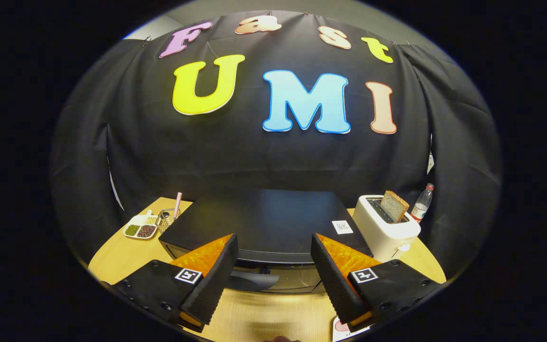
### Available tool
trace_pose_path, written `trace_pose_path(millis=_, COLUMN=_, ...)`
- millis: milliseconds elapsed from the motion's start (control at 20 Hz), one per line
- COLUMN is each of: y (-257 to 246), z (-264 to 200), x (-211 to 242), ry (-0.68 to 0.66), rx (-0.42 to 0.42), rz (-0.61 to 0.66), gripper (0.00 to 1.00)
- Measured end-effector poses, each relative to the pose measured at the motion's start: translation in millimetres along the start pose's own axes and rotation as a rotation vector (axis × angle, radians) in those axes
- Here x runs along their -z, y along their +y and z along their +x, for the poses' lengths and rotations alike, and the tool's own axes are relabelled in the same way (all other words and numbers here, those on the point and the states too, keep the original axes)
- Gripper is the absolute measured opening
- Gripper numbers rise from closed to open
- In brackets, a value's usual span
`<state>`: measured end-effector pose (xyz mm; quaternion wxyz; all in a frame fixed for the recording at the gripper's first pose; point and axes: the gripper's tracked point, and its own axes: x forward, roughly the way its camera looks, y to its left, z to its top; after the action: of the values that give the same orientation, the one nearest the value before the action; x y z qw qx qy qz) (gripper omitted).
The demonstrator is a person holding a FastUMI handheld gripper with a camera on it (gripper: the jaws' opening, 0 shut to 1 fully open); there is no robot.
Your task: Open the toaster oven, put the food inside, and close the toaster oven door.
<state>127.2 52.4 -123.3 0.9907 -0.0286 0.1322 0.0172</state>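
I'm holding the gripper (273, 256) above the near edge of the wooden worktop (112, 259); the jaws are spread wide with nothing between them. The black toaster oven (268, 223) sits just ahead of the jaws, its top facing me, its door handle (253, 280) showing low between them; the door looks closed, though that part is dim. Right of the oven stands a white toaster (387, 232) with a bread slice (393, 205) sticking up from a slot, a plastic bottle (421, 203) behind it. Far left, a white divided dish (140, 228) of beans, with a small glass holder (166, 219) beside it. A white plate edge (342, 331) shows near the right jaw.
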Motion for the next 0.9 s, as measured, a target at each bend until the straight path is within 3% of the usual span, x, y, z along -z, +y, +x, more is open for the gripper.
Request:
trace_pose_path(millis=600, y=35.2, z=19.2, x=26.0, ry=0.057, rx=-0.037, rz=-0.011, gripper=0.98)
trace_pose_path(millis=900, y=40.4, z=17.6, x=27.0, ry=0.047, rx=-0.009, rz=-0.059, gripper=0.98)
